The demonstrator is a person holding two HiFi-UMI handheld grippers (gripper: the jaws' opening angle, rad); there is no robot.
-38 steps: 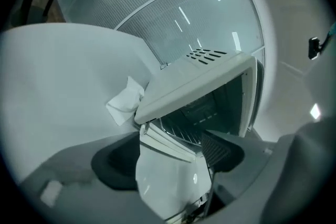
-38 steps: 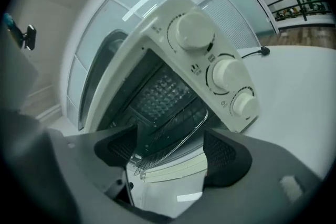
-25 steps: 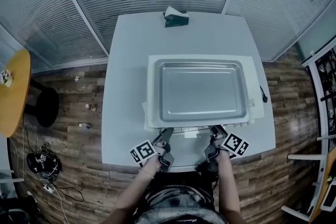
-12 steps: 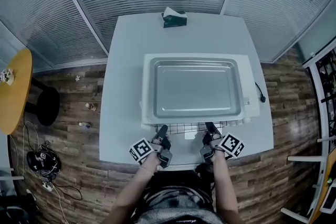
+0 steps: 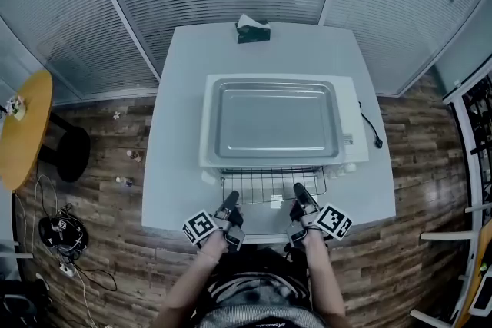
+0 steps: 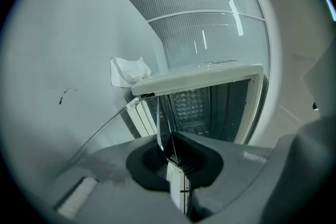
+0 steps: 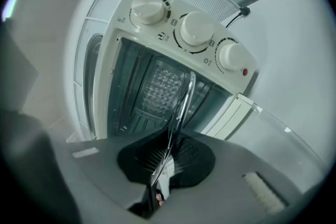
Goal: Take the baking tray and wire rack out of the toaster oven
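The white toaster oven [image 5: 350, 138] stands mid-table with its glass door [image 5: 265, 220] folded down toward me. The silver baking tray [image 5: 273, 121] lies on top of the oven. The wire rack [image 5: 273, 182] sticks partly out of the oven mouth, over the door. My left gripper [image 5: 231, 200] is shut on the rack's front bar near its left end, my right gripper [image 5: 297, 193] on the right end. In the left gripper view the jaws [image 6: 171, 152] pinch the thin wire rack [image 6: 158, 126] edge-on. The right gripper view shows the right gripper [image 7: 167, 159] clamping the rack [image 7: 181, 99] below the oven's knobs [image 7: 196, 29].
A green tissue box [image 5: 252, 28] sits at the table's far edge. The oven's power cord [image 5: 370, 128] trails on the table [image 5: 173, 119] at the right. A yellow round table [image 5: 23, 130] and cables lie on the floor at left.
Both grippers went from open to shut on the rack's front bar and drew back toward me. The wire rack has slid partway out of the oven.
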